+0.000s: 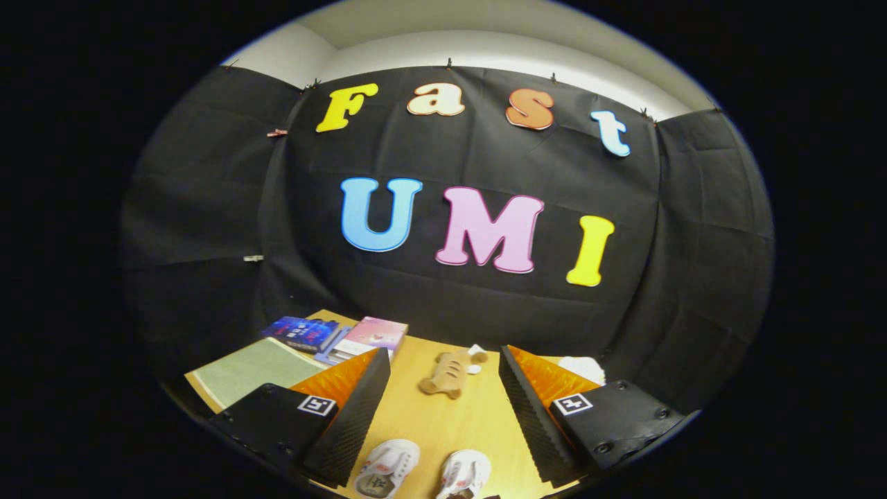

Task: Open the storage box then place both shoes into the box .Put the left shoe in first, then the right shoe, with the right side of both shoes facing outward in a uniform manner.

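As seen in the gripper view, looking forward along the gripper [441, 352]: released, fingers spread wide apart, nothing clamped between them, held above a wooden table [450, 423].

Down close between the fingers, two small white shoes: one shoe [380, 470] nearer the left finger, the other shoe [463, 474] just beside it toward the right finger. Both resting on the table, openings up, apart from each other and from both fingers. Hard to tell which is the left one from here.

Beyond the fingertips, a tan plush toy [449, 374] lying on the wood. Farther off past the left finger, a few books [332, 336] and a green mat [242, 371]; past the right finger, something white [582, 367], too hidden to name.

Likely very light, judging by build: soft fabric uppers that give under pressure, stiffer soles underneath. Not fragile, not slippery, but prone to squashing or twisting if pinched by the upper alone. Best taken across the sides low near the sole, or at the heel collar, with a gentle squeeze.
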